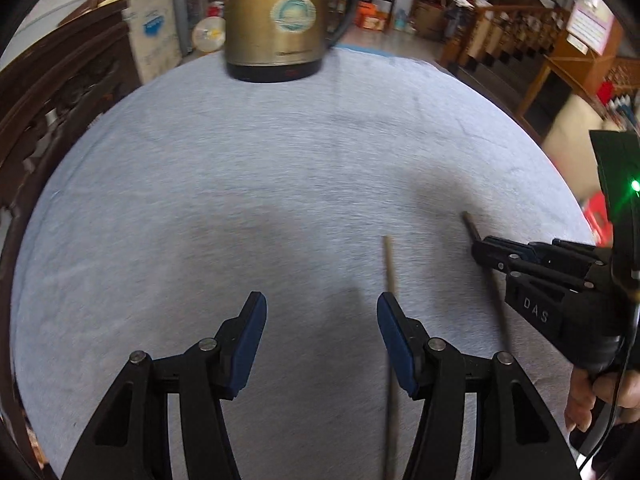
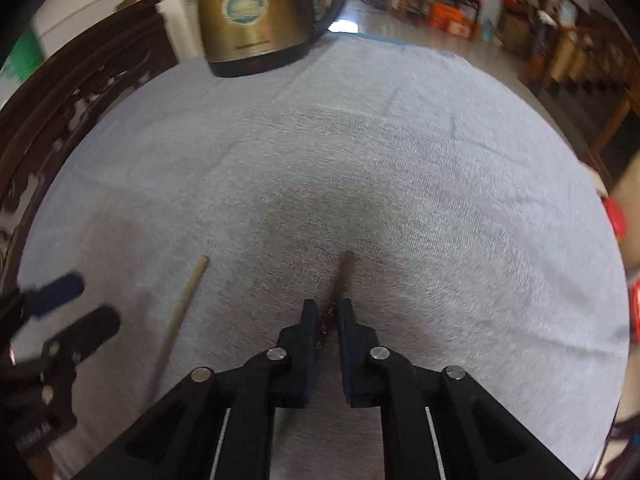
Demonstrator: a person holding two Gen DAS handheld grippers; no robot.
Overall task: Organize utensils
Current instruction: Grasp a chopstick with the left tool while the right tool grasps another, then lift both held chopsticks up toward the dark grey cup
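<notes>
Chopsticks, two of them, flat on the cloth-covered bench (image 2: 440,200): right claw (image 2: 329,312) clamps the darker chopstick (image 2: 345,268), left claw (image 1: 322,316) gapes empty beside the pale chopstick (image 1: 389,268); kettle (image 1: 276,20) stands beyond.

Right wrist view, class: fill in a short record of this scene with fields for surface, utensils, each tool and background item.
surface: pale grey cloth-covered table
utensils: two thin wooden chopsticks, one dark brown, one light tan, lying apart
right tool: shut on the dark brown chopstick
left tool: open, empty, beside the light tan chopstick
background item: gold metal electric kettle, upright at far edge
</notes>
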